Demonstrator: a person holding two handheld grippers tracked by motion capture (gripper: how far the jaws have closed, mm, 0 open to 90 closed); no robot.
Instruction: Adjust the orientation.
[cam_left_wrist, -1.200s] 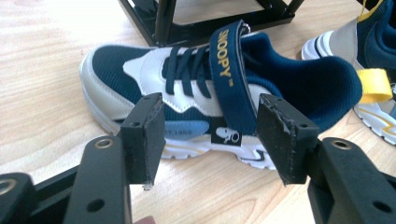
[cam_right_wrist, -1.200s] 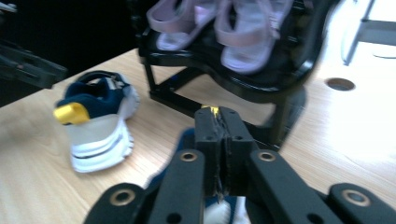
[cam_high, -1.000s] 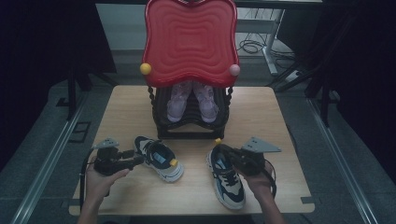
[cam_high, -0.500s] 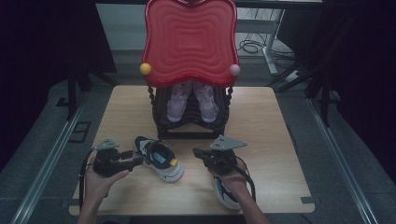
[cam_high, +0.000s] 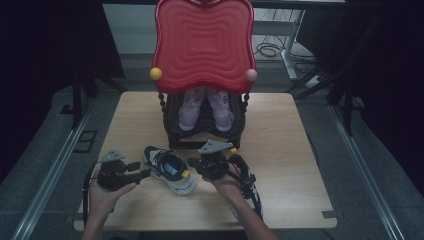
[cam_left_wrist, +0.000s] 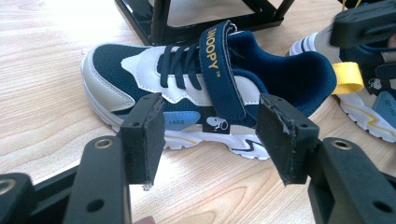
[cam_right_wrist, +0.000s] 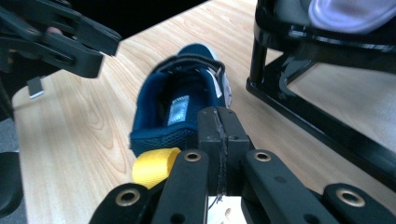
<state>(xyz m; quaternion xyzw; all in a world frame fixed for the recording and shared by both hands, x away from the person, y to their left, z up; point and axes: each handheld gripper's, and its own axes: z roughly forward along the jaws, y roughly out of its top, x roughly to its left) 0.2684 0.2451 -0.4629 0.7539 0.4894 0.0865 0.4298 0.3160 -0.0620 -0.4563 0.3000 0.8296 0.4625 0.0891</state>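
A navy and white child's sneaker (cam_high: 169, 167) with a strap reading SNOOPY (cam_left_wrist: 201, 88) lies on the wooden table (cam_high: 285, 130). My left gripper (cam_high: 141, 173) stands just left of it, open; in the left gripper view the shoe's side lies beyond the open pads (cam_left_wrist: 144, 135). My right gripper (cam_high: 196, 166) sits at the shoe's heel beside the yellow pull tab (cam_right_wrist: 154, 168), jaws shut with nothing seen between them (cam_right_wrist: 218, 135). The matching second sneaker (cam_high: 248, 186) lies to the right, partly under the right forearm.
A black shoe rack (cam_high: 205, 135) with a red wavy panel (cam_high: 204, 42) stands at the table's middle and holds a pink pair of shoes (cam_high: 206, 107). Its black frame (cam_right_wrist: 303, 107) is close to the right gripper. Bare wood runs along both sides.
My right gripper has moved left, from over the second sneaker to the heel of the first. The left gripper has stayed where it was.
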